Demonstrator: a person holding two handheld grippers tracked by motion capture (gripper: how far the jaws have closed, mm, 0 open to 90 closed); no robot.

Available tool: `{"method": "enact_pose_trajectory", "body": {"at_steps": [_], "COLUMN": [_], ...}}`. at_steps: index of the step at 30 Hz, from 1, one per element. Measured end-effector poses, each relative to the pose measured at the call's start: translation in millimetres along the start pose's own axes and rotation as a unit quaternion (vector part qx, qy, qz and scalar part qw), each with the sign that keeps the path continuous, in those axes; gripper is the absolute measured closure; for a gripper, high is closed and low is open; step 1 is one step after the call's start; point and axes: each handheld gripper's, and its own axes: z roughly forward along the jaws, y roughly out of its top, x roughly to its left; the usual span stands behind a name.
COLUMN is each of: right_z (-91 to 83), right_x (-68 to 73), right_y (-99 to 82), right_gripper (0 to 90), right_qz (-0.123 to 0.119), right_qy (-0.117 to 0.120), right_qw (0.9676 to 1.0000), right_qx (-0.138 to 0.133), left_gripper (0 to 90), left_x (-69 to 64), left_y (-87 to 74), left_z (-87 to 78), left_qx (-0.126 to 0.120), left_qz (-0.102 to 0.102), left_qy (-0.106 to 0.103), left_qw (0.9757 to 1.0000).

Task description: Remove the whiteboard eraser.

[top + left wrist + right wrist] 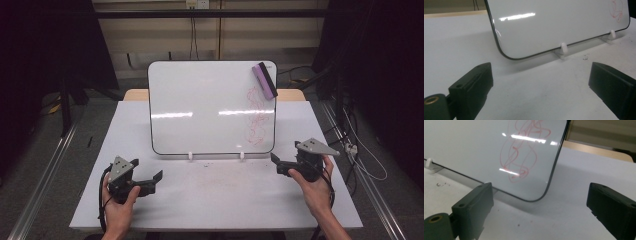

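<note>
Eraser (264, 79) stuck at upper right of whiteboard (200, 107), above red scribble (257, 115).
Eraser looks light, stiff-backed, probably magnetic; grip across its 2 long sides. Left gripper (156, 181) and right gripper (274, 161) rest low on desk (210, 200), both wide open, empty.

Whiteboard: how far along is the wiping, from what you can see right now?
Nothing looks wiped: the red scribble covers the right side of the whiteboard. The eraser sits at its top right corner, untouched. The left gripper and right gripper rest open on the table. Grabbing the eraser and wiping remain.
</note>
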Motion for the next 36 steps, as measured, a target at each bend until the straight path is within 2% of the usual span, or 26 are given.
{"method": "enact_pose_trajectory", "body": {"at_steps": [3,5,10,11,12,15,16,17,18,19,20,21,23,28,29,32,33,36], "right_z": [4.7,8.7,14.8,14.8,16.4,19.9,23.5,23.5,27.4,27.4,29.3,32.5,35.5,41.2,44.8,48.1,51.5,53.9], "right_x": [-0.3,-1.2,-7.8,-7.8,-11.7,-15.3,-17.8,-17.8,-19.0,-19.0,-18.3,-16.7,-16.6,-17.8,-16.2,-15.1,-15.6,-17.2], "right_y": [7.4,13.3,38.1,38.1,47.5,56.2,64.2,64.2,72.1,72.1,76.4,84.8,93.6,110.6,117.2,122.0,125.5,127.9], "right_gripper": [7.8,7.7,7.8,7.8,9.9,12.7,14.6,14.6,11.2,11.2,12.0,12.1,11.0,11.8,14.2,15.0,18.9,22.9], "right_qz": [-0.004,0.005,-0.002,-0.002,0.0,0.005,-0.003,-0.003,-0.013,-0.013,-0.017,-0.032,-0.04,-0.044,-0.055,-0.059,-0.068,-0.071], "right_qy": [-0.003,-0.002,-0.015,-0.015,-0.019,-0.02,-0.025,-0.025,-0.013,-0.013,-0.015,-0.019,-0.026,-0.024,-0.031,-0.033,-0.043,-0.053], "right_qw": [1.0,1.0,0.9995,0.9995,0.9991,0.999,0.9989,0.9989,0.9992,0.9992,0.9992,0.9989,0.9984,0.9981,0.9975,0.9972,0.9964,0.9957], "right_qx": [-0.003,-0.007,-0.029,-0.029,-0.037,-0.04,-0.039,-0.039,-0.035,-0.035,-0.032,-0.03,-0.032,-0.036,-0.031,-0.03,-0.026,-0.027], "left_gripper": [5.5,5.4,5.5,5.5,5.4,5.4,5.4,5.4,5.4,5.4,5.5,5.5,5.4,5.5,5.4,5.4,5.4,5.4], "left_x": [-0.1,0.4,1.2,1.0,1.1,0.3,0.3,0.2,0.3,0.9,1.1,0.9,1.5,0.8,0.7,0.9,0.7,1.3], "left_y": [-0.6,-1.0,-0.7,-0.6,-0.6,-0.6,-0.6,-0.6,-0.7,-0.6,-0.8,-1.1,-1.1,-0.9,-0.9,-0.7,-1.0,-1.2], "left_z": [0.0,-0.5,-1.9,-1.8,-1.6,-0.9,-0.7,-0.6,-0.5,-0.6,-0.8,-0.9,-1.2,-1.4,-1.1,-0.9,-0.8,-1.2], "left_qx": [0.004,0.004,0.0,-0.001,-0.001,0.002,0.002,0.002,0.002,0.004,0.004,0.003,0.002,0.004,0.005,0.005,0.004,0.005], "left_qz": [-0.002,-0.002,-0.003,-0.004,-0.002,-0.003,-0.003,-0.003,-0.003,0.001,0.002,-0.001,-0.001,-0.003,-0.002,0.001,-0.002,-0.001], "left_qy": [-0.002,-0.003,0.001,0.001,0.0,-0.001,-0.001,-0.001,-0.002,-0.002,-0.002,-0.003,-0.003,-0.004,-0.005,-0.006,-0.007,-0.007], "left_qw": [1.0,1.0,1.0,1.0,1.0,1.0,1.0,1.0,1.0,1.0,1.0,1.0,1.0,1.0,1.0,1.0,1.0,1.0]}}
